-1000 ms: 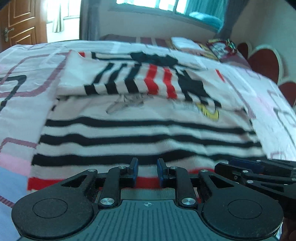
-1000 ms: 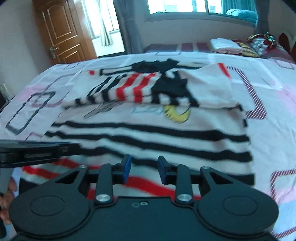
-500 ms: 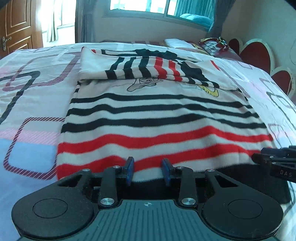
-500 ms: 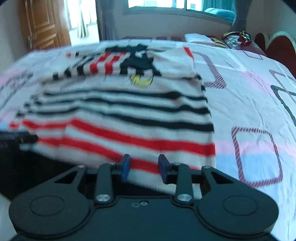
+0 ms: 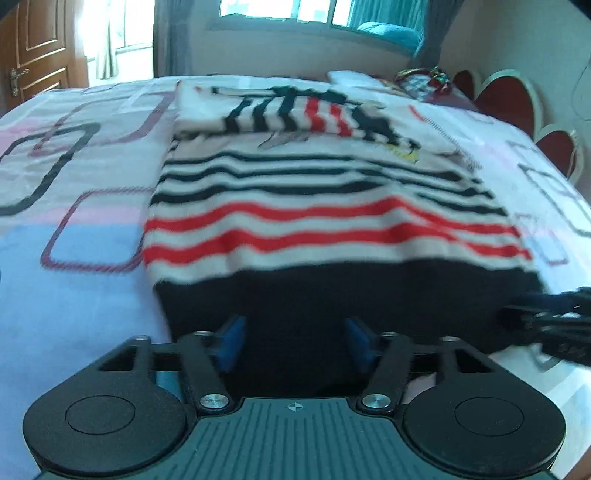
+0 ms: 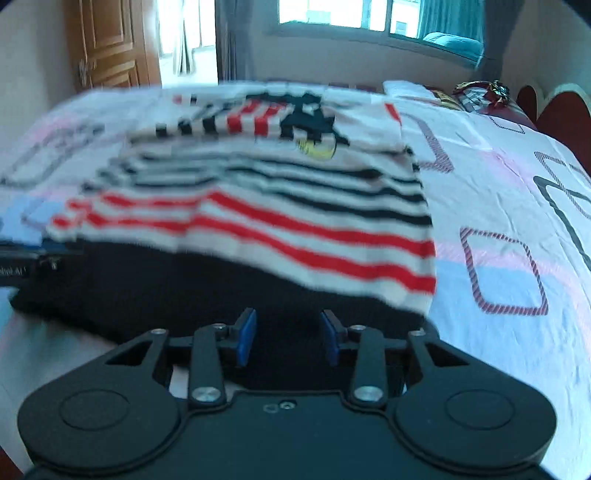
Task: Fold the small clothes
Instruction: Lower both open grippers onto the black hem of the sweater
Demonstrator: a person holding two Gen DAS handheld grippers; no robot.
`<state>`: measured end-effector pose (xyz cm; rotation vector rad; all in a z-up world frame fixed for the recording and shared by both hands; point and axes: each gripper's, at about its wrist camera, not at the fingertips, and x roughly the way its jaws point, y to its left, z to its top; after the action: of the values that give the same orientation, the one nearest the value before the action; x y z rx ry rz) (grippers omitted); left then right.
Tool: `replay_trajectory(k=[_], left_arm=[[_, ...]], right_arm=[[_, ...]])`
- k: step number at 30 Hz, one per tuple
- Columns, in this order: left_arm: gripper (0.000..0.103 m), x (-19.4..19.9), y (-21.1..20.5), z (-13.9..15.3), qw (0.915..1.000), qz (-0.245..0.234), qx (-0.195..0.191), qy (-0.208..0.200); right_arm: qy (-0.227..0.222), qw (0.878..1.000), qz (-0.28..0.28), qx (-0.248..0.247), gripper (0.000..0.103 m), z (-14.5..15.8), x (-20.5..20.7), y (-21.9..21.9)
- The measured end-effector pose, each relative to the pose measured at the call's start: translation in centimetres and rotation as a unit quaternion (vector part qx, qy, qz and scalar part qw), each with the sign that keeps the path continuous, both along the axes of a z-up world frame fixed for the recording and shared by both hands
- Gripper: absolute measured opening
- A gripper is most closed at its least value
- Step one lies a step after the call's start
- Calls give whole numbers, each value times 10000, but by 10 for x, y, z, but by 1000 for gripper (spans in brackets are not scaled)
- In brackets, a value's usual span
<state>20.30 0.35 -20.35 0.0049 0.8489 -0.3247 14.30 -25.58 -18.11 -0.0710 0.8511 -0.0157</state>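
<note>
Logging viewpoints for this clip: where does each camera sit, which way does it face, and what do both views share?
Left wrist: on the left gripper, looking forward and down over the striped sweater; the right gripper enters from the right edge.
Right wrist: on the right gripper, facing likewise; the left gripper shows at the left edge.
Shared: sweater, bedsheet, window, wooden door.

**Both wrist views low over the bed's near edge**

Your left-wrist camera looks over its fingers (image 5: 231,341) toward the window (image 5: 295,11); your right-wrist one sits beside it, facing likewise. Both share the striped sweater (image 5: 314,206) (image 6: 266,206), close up.
</note>
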Motion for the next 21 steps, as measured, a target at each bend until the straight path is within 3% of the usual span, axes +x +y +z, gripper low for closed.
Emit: replay_trajectory(k=[3, 6, 10, 14, 16, 21], left_arm=[[62, -10, 8, 3, 9999, 26, 65, -83], [62, -15, 24, 5, 9992, 360, 36, -141], [62, -11, 35, 2, 9987, 464, -191, -22], [62, -16, 46, 7, 9957, 814, -435, -52], [62, -11, 52, 1, 9943, 973, -414, 134], [61, -6, 56, -5, 9928, 876, -753, 310]], right_arm=[[47, 9998, -161, -68, 42, -6, -9, -10], [70, 9992, -389, -47, 44, -2, -19, -29], [12, 9974, -694, -187, 54, 2, -32, -50], [127, 9947, -998, 223, 54, -2, -32, -70], [94, 9934, -1073, 397, 54, -2, -31, -73], [180, 9919, -1051, 689, 52, -7, -22, -70]])
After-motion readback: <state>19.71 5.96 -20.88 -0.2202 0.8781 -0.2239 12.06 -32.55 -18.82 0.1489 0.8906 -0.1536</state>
